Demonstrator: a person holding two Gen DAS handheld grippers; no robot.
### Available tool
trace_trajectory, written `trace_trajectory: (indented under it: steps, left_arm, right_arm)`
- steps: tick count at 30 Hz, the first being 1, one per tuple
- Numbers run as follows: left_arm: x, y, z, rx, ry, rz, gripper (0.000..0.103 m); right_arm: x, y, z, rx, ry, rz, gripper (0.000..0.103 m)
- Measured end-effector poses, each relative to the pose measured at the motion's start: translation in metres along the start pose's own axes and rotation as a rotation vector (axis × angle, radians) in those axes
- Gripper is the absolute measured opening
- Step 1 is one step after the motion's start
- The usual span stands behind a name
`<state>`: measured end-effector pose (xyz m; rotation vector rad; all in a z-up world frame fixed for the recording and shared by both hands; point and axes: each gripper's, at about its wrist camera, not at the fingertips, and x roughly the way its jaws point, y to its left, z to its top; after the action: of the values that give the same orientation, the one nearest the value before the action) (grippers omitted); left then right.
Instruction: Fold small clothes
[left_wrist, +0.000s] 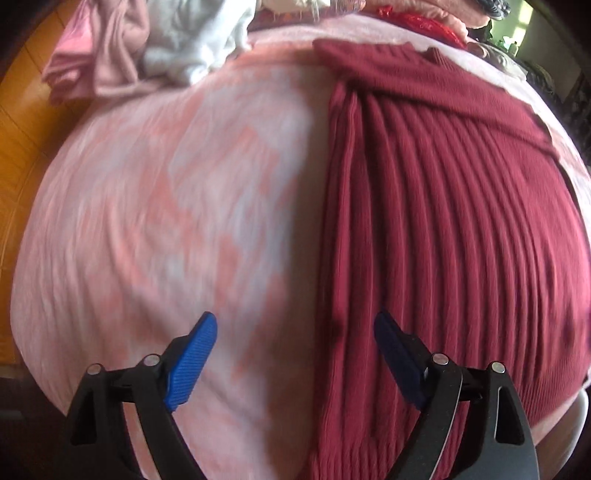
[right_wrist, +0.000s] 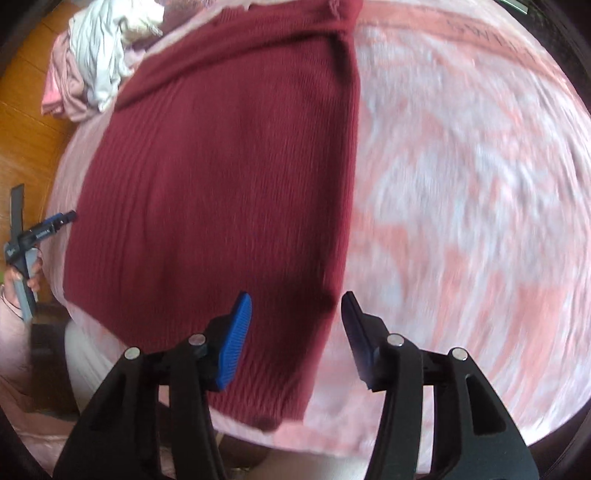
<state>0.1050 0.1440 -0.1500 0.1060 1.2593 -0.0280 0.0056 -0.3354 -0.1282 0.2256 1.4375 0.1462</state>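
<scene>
The maroon ribbed garment (right_wrist: 214, 177) is lying flat on the pink-and-white mottled cloth (right_wrist: 461, 192) that is covering the surface, with one long side already turned in to a straight vertical edge. In the left wrist view that edge is running from 12 o'clock down to 6 o'clock through the middle of the picture, and a band of the garment is lying across its far end.

The left tool (left_wrist: 295, 354) is hovering over that folded edge, fingers wide apart and gripping nothing. The right tool (right_wrist: 295, 332) is hovering over the near right corner of the garment, fingers likewise apart and empty. The left tool is also showing at 9 o'clock in the right wrist view.

Judgement: the lengthwise fold is appearing complete; the crosswise fold and stacking are still remaining. A heap of unfolded pink and white clothes (left_wrist: 147, 48) is waiting at 11 o'clock, beside the wooden floor (left_wrist: 26, 122), so most of the task is still outstanding.
</scene>
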Motion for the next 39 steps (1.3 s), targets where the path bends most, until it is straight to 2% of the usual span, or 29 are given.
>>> trace_trajectory:
  steps: [7,12,15,16,18,19,20,21,22,23,24,25,28,34,39]
  left_arm:
    - [0.01,-0.003,-0.037,-0.013,0.056,-0.032,0.087]
    - [0.01,-0.009,-0.051,-0.006,0.073,-0.046,0.087]
    - [0.008,-0.011,-0.059,-0.03,0.093,-0.084,0.087]
    - [0.008,-0.011,-0.06,-0.04,0.099,-0.095,0.086]
    - [0.008,-0.016,-0.07,-0.034,0.105,-0.095,0.084]
    - [0.007,-0.018,-0.074,-0.033,0.104,-0.096,0.077]
    - [0.005,-0.021,-0.08,-0.039,0.107,-0.11,0.073]
    - [0.003,-0.024,-0.085,-0.051,0.108,-0.126,0.066]
    - [0.002,-0.024,-0.086,-0.056,0.106,-0.137,0.058]
    - [-0.001,-0.027,-0.09,-0.058,0.102,-0.145,0.054]
    - [-0.003,-0.028,-0.092,-0.061,0.102,-0.149,0.043]
    - [-0.006,-0.029,-0.094,-0.066,0.1,-0.17,0.028]
    - [-0.022,-0.044,-0.097,-0.091,0.085,-0.184,0.01]
    - [-0.049,-0.035,-0.085,-0.167,0.046,-0.287,0.007]
    - [-0.068,-0.023,-0.057,-0.2,0.0,-0.34,0.007]
  right_arm:
    - [0.004,0.003,-0.032,0.046,0.033,0.01,0.061]
    - [0.018,0.006,-0.037,0.068,0.059,0.016,0.065]
    - [0.023,0.009,-0.039,0.062,0.053,-0.006,0.065]
    - [0.023,0.012,-0.04,0.058,0.048,-0.014,0.064]
    - [0.024,0.015,-0.039,0.058,0.039,-0.018,0.055]
    - [0.027,0.02,-0.037,0.057,0.037,-0.01,0.049]
    - [0.027,0.021,-0.037,0.053,0.038,0.02,0.031]
    - [0.027,0.021,-0.037,0.057,0.043,0.053,0.017]
    - [0.027,0.019,-0.036,0.061,0.044,0.066,0.015]
    - [0.027,0.019,-0.036,0.06,0.042,0.068,0.011]
    - [0.026,0.019,-0.035,0.063,0.037,0.073,0.008]
    - [0.024,0.019,-0.036,0.068,0.028,0.087,0.007]
    - [0.013,0.017,-0.036,0.068,-0.005,0.135,0.006]
    - [-0.016,0.012,-0.023,0.085,-0.059,0.251,0.006]
    - [-0.032,0.008,-0.001,0.079,-0.087,0.283,0.006]
